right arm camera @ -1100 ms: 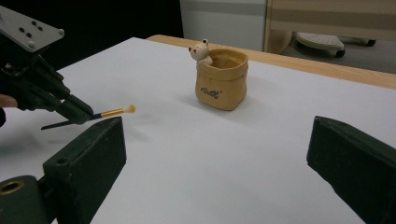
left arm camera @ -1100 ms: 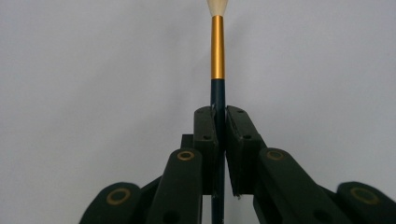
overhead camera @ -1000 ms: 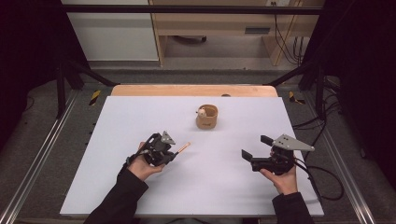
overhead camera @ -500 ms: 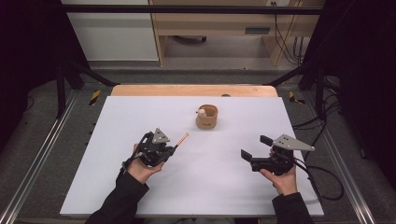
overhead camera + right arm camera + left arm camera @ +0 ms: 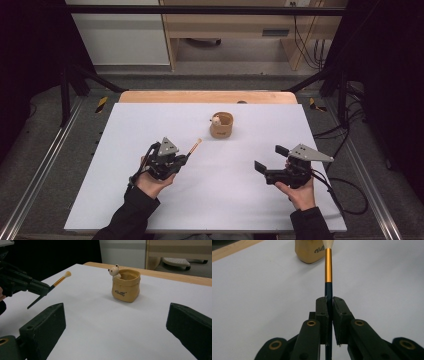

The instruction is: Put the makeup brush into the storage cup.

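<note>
The left tool [image 5: 186, 156] has lifted its brush [image 5: 194, 147] off the desk [image 5: 125, 200], jaws clamped on the handle, bristles aimed at the pot [image 5: 221, 125] beyond; keep it steady and tip it in upright, while the right tool [image 5: 266, 159] waits, jaws apart.

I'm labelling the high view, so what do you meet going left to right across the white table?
Left tongs shut on the brush → tan pot with the small bear figure → right tongs, open.
</note>
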Demonstrator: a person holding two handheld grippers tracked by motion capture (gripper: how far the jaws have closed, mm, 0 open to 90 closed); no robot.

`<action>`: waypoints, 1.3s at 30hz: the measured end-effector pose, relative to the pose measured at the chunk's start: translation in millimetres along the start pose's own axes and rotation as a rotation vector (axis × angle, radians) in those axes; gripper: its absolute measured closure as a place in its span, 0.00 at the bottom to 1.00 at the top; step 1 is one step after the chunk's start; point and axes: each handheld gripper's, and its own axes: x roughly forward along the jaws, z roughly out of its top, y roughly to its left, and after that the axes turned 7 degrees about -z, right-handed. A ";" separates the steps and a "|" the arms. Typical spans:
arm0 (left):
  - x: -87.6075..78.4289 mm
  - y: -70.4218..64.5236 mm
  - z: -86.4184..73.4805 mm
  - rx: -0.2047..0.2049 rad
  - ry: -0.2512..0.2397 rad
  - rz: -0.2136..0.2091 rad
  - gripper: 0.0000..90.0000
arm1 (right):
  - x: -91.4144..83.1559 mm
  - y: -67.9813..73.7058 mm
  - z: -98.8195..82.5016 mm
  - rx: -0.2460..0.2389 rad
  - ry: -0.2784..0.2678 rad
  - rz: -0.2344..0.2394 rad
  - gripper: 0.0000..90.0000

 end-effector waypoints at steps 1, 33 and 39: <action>-1.2 -0.1 0.3 0.001 -0.007 0.002 0.93 | 0.2 0.6 0.1 0.001 0.000 0.003 0.03; -12.9 -2.9 8.7 -0.053 -0.170 0.055 0.93 | 18.4 26.8 35.6 0.052 -0.075 0.007 0.05; -13.1 -1.9 11.9 -0.067 -0.188 0.060 0.93 | 25.4 30.4 44.8 0.074 -0.084 0.009 0.06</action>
